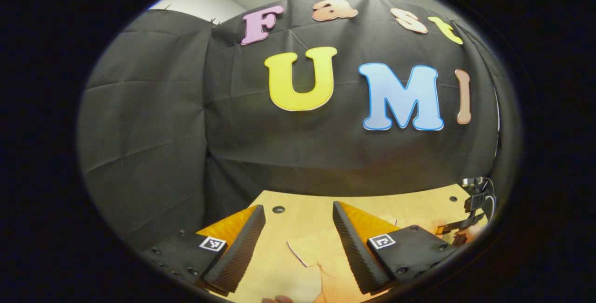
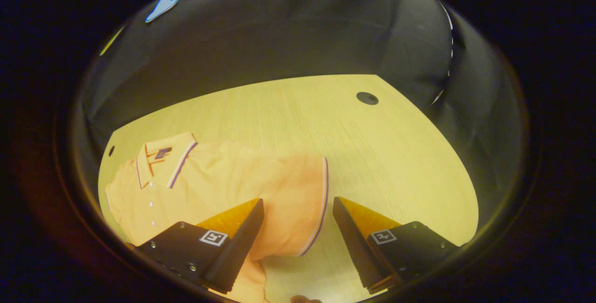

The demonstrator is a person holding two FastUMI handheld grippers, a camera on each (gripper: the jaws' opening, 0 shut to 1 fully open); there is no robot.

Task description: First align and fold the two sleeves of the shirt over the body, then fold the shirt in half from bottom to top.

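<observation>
Jaws on both grippers are spread wide apart, and neither pair is pinching anything.

In the right gripper view, the right gripper [image 2: 298, 233] hangs low over the shirt [image 2: 223, 191]. The shirt lies flat on the counter [image 2: 326, 121], with its collar [image 2: 160, 163] far off to the left of that view. One sleeve [image 2: 302, 200] sticks out toward the gripper. Its striped edge sits right in the gap between the two jaws. I think the jaws are open like this so they can close on that sleeve edge and lift it. That looks like the first fold, so the task is only just starting.

In the left gripper view, the left gripper [image 1: 298, 247] is tipped up more, so it looks mostly at the booth wall. A bit of the shirt lies on the counter below and between its jaws. I cannot tell which part of the shirt that is. It may be waiting there to take the other sleeve.

Both sleeves need to go over the body first. The cloth is soft and floppy, so a grab near the sleeve edge should hold best.
</observation>
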